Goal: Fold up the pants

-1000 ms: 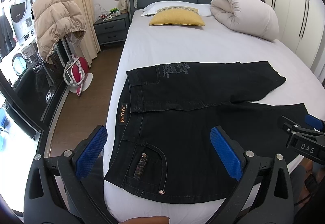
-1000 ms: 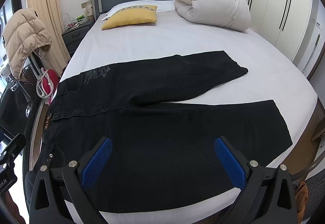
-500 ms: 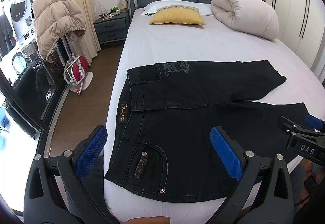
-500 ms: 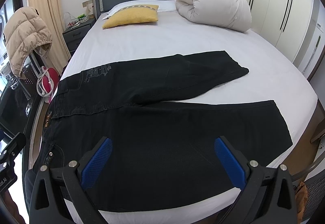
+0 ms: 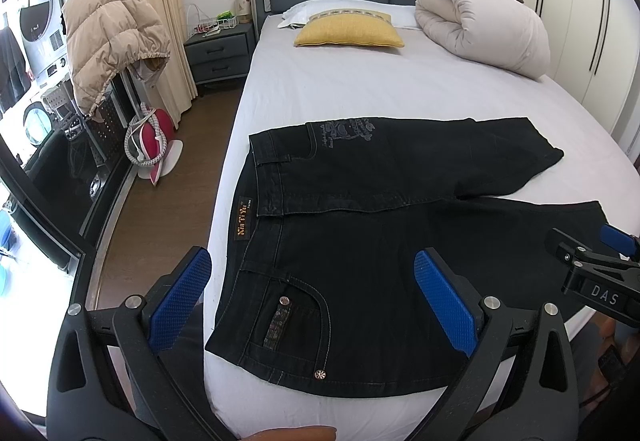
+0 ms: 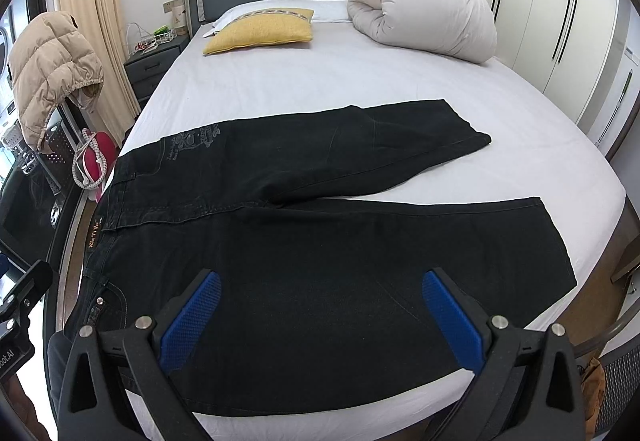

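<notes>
Black jeans [image 5: 380, 241] lie flat across the foot of the white bed [image 5: 352, 89], waistband to the left, both legs spread to the right. They also show in the right wrist view [image 6: 320, 249]. My left gripper [image 5: 312, 297] is open and empty, held above the waist and back pocket. My right gripper [image 6: 320, 321] is open and empty, held above the near leg. The right gripper also shows at the right edge of the left wrist view [image 5: 592, 273].
A yellow pillow [image 5: 348, 33] and a rolled white duvet [image 5: 484, 25] lie at the head of the bed. A nightstand [image 5: 220, 53], a beige jacket [image 5: 108, 37] and a red iron [image 5: 154, 149] stand on the left floor side. Wardrobes [image 6: 560, 33] line the right.
Both grippers have drifted slightly; the view shifts a little. The jeans have not moved and both grippers stay open.
</notes>
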Demonstrator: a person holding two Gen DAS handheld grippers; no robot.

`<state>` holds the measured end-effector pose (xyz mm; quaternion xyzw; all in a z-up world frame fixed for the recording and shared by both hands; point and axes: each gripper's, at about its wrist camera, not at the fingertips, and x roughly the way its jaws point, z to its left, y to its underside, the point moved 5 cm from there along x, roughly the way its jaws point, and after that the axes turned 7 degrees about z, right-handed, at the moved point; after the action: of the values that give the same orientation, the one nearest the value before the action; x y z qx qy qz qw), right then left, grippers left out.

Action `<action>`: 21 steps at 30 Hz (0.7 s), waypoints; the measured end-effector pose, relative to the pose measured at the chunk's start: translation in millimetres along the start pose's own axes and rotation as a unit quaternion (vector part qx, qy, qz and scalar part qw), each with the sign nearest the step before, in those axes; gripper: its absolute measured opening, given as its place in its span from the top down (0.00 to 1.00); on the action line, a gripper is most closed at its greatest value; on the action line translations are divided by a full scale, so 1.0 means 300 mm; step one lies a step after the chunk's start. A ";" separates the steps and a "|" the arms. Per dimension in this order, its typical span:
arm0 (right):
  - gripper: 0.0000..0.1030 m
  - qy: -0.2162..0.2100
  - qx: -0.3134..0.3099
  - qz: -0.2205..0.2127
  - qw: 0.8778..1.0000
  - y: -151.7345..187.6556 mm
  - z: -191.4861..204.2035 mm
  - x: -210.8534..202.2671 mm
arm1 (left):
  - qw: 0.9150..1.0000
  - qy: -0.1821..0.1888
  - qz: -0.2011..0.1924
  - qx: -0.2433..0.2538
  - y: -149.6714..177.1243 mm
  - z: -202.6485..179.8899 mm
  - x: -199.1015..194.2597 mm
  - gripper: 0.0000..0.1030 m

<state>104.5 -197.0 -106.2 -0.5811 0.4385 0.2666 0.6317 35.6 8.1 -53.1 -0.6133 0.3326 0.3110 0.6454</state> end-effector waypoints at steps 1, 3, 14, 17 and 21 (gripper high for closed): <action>0.00 0.000 0.000 0.000 1.000 0.000 0.000 0.000 | 1.000 0.000 0.000 0.000 -0.002 0.000 0.000 0.00; 0.00 0.000 0.000 0.000 1.000 0.000 0.000 0.000 | 1.000 0.000 0.000 0.000 -0.003 0.000 0.000 0.00; 0.00 0.000 -0.001 0.001 1.000 0.008 0.011 -0.001 | 1.000 0.000 0.000 0.001 -0.004 -0.001 0.000 0.00; 0.00 0.000 -0.002 0.001 1.000 0.008 0.011 -0.001 | 1.000 0.000 0.001 0.001 -0.004 0.000 -0.001 0.00; 0.00 0.000 -0.001 0.001 1.000 0.007 0.010 -0.001 | 1.000 -0.003 -0.001 0.001 0.003 0.002 -0.001 0.00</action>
<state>103.3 -193.5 -107.3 -0.5814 0.4385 0.2679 0.6308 34.7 8.7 -53.5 -0.6115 0.3303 0.3121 0.6477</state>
